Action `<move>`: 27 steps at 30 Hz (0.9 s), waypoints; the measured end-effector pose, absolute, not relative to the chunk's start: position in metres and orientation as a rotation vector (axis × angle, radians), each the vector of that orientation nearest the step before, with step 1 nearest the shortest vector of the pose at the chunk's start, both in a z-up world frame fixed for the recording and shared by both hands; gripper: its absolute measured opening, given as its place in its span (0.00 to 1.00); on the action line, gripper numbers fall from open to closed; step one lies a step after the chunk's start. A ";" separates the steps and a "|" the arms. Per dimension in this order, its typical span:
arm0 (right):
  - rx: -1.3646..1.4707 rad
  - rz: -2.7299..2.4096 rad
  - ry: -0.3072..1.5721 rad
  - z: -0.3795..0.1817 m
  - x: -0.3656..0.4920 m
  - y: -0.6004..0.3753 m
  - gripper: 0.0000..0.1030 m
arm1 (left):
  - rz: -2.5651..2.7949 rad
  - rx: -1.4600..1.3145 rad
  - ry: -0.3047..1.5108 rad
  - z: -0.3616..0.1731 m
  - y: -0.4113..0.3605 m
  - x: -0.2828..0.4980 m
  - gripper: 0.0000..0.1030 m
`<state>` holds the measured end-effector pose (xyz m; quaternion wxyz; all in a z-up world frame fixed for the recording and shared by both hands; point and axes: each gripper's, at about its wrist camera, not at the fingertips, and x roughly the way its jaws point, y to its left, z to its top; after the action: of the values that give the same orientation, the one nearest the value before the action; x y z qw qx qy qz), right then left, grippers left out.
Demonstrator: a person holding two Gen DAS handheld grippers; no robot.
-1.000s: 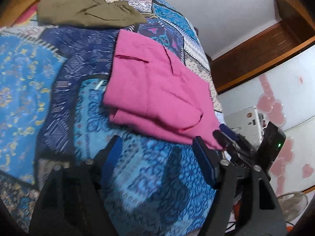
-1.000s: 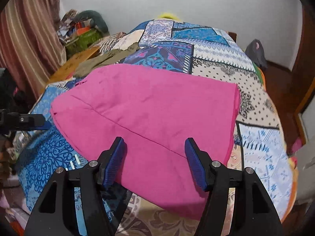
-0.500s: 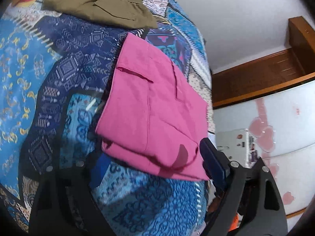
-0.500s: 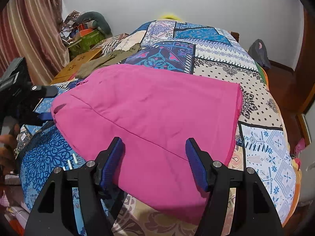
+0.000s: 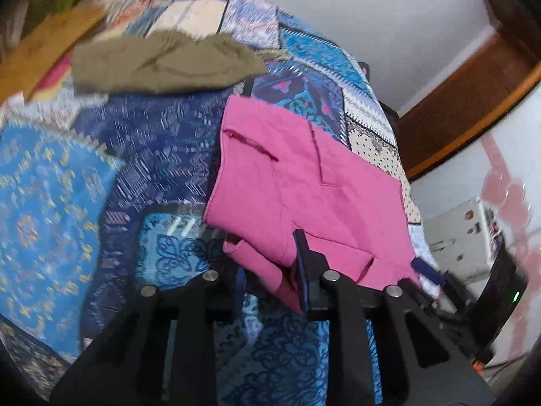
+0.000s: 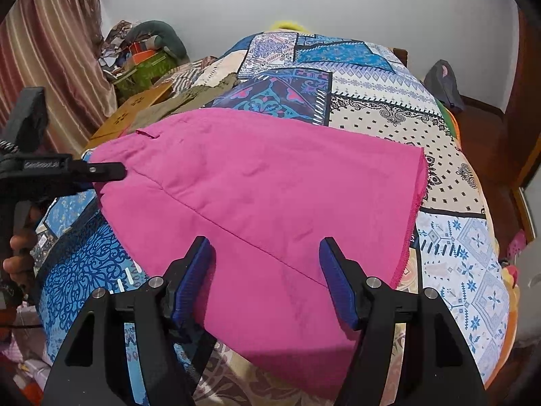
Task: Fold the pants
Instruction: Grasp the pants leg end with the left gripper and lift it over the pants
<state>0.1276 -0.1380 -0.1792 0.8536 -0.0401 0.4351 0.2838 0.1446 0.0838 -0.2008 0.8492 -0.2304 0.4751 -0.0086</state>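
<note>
Pink pants (image 6: 270, 196) lie folded on a patchwork bedspread (image 6: 365, 91). They also show in the left wrist view (image 5: 297, 182). My left gripper (image 5: 270, 270) is shut on the near left corner of the pink pants, and the cloth bunches between its blue pads. It shows from the side in the right wrist view (image 6: 101, 172) at the pants' left edge. My right gripper (image 6: 268, 280) is open, low over the near edge of the pants, with the cloth between its fingers.
Olive-brown pants (image 5: 162, 64) lie folded at the far side of the bed. A wooden board (image 6: 135, 111) and a pile of clutter (image 6: 145, 54) sit at the far left. A curtain (image 6: 50, 50) hangs left. A wooden door frame (image 5: 466, 101) stands right.
My left gripper has moved in onto the near corner of the pink pants and closed on it, from open. My right gripper has stayed open over the near edge.
</note>
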 end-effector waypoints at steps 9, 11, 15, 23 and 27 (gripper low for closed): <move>-0.144 0.668 0.857 -0.154 0.126 -0.099 0.60 | 0.066 -0.117 0.848 -0.155 0.068 0.090 0.17; -0.153 0.702 0.848 -0.151 0.124 -0.083 0.61 | 0.085 -0.062 0.812 -0.146 0.065 0.079 0.17; -0.201 0.773 0.857 -0.155 0.117 -0.049 0.61 | 0.098 0.022 0.750 -0.131 0.060 0.062 0.17; -0.235 0.851 0.909 -0.170 0.106 -0.026 0.61 | 0.024 -0.018 0.701 -0.109 0.053 0.055 0.17; -0.174 0.838 0.917 -0.164 0.108 -0.045 0.61 | 0.024 0.027 0.682 -0.104 0.043 0.056 0.16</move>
<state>0.1080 -0.0448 -0.1637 0.8098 -0.0814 0.4289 0.3921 0.0562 0.0432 -0.1037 0.9422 0.0134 0.3346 0.0119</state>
